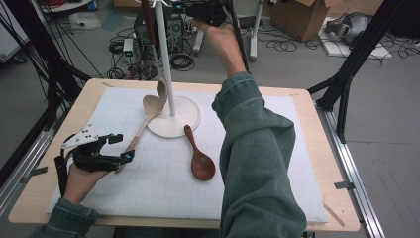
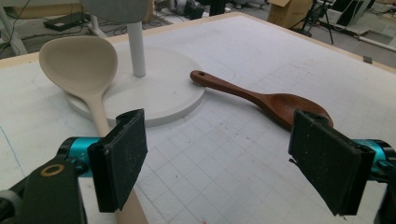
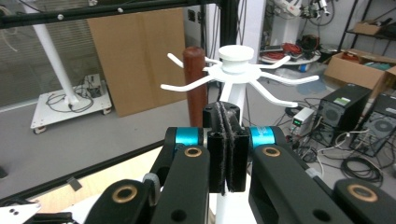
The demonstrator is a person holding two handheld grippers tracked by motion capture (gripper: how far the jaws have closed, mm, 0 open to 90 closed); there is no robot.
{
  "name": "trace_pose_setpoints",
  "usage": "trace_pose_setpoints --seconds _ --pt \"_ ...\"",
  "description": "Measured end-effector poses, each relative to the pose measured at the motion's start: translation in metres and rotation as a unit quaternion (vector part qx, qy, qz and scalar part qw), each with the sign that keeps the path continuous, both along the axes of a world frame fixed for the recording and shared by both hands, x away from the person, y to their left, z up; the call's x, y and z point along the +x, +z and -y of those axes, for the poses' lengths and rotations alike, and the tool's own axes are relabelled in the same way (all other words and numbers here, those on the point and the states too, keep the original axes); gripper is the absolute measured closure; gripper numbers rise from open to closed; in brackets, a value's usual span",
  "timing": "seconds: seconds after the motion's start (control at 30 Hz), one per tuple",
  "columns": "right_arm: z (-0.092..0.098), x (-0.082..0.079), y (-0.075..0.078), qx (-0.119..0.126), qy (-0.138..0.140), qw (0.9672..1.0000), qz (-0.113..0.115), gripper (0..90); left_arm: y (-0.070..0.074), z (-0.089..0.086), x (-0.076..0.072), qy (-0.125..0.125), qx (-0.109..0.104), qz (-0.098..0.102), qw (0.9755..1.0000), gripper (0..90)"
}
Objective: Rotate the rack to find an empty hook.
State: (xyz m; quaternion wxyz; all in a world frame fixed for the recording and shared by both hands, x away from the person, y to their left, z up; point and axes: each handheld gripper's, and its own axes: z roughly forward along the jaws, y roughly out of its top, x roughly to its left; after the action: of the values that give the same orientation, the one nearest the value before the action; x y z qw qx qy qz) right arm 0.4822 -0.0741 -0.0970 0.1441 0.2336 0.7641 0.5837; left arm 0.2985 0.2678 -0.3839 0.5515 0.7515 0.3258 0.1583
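The work in hand is judged to be hanging utensils on the white stand (image 1: 166, 59). A pale wooden spoon (image 1: 148, 111) lies with its bowl leaning on the stand's round base (image 1: 185, 116), handle running away from the base toward the left gripper (image 1: 120, 147). That gripper's jaws are held wide apart with nothing pressed between them; in the left gripper view the pale handle (image 2: 99, 122) passes just beside one pad (image 2: 122, 158), not clamped. A dark brown spoon (image 1: 198, 156) lies just in front of the base, its handle tip touching the rim. The right gripper (image 3: 226, 149) is raised near the stand's top, jaws fully pressed together, nothing between the pads. A dark brown handle (image 3: 195, 79) is seen hanging upright beside the hook ring (image 3: 236, 70).

Risks: the hanging handle could be knocked off its hook if the raised gripper is swung into the ring. The pale spoon could be skidded or pivoted on the base edge if only one pad is brought against its handle.

Hard to make out: the hook actually bearing the hanging utensil and its lower end; in the high view the right gripper is cut off by the frame top.
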Motion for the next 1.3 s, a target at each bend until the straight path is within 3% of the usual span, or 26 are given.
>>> trace_pose_setpoints --seconds 0.37,0.8,0.97,1.3 --pt "-0.005 0.005 -0.002 0.001 0.002 1.0000 -0.003 89.9 0.000 -0.002 0.000 0.002 0.000 0.000 1.0000 20.2" --pt "-0.027 0.000 -0.002 -0.009 0.023 0.9997 0.002 89.9 0.000 -0.003 0.000 0.005 0.000 -0.001 1.0000 21.4" --pt "-0.023 -0.005 -0.002 -0.004 0.026 0.9996 0.001 89.5 0.000 -0.003 0.000 0.005 0.000 -0.001 1.0000 21.8" --pt "0.004 -0.028 -0.022 0.022 0.040 0.9990 -0.003 63.2 -0.002 -0.004 0.002 0.004 0.006 -0.004 1.0000 23.8"
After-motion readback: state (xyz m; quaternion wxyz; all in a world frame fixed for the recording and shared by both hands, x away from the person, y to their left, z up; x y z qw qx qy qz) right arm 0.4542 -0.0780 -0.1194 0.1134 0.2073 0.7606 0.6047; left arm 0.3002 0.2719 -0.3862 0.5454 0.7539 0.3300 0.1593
